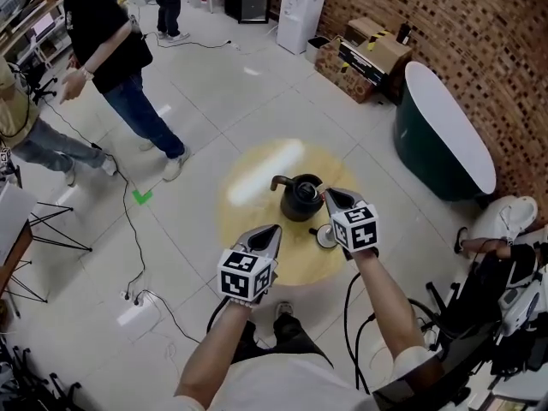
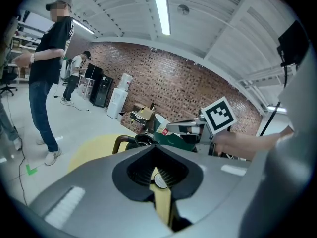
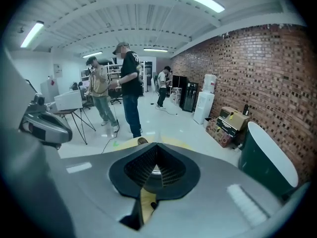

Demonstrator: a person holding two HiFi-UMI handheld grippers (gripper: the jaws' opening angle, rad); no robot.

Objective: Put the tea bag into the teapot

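- In the head view we see the black teapot [image 1: 301, 197] near the middle of the round yellow table [image 1: 257, 165], its handle at its own 10 o'clock.
- The right gripper [image 1: 326, 193] reaches in from the teapot's 4 o'clock, and its tip sits at the pot's 3 o'clock rim.
- In the right gripper view its jaw tips [image 3: 157, 145] meet with no gap that we can see.
- From the left gripper view, the right gripper [image 2: 171, 128] shows a small pale scrap with a red mark [image 2: 160, 126] right at its tip. We cannot tell whether that is the tea bag or whether it is clamped.
- The left gripper [image 1: 275, 229] hovers at the teapot's 7 o'clock, apart from it and pointing towards it. Its own view shows its jaws [image 2: 154, 147] pressed together with nothing between them, and the teapot's rim [image 2: 142, 140] just beyond.
- A small round pale disc [image 1: 326, 236] lies on the table at the teapot's 5 o'clock, beside the right gripper.
- A dark green tub with a white top [image 1: 445, 135] stands on the floor at the table's 2 o'clock.
- A person in a black shirt [image 1: 116, 54] stands at 10 o'clock.
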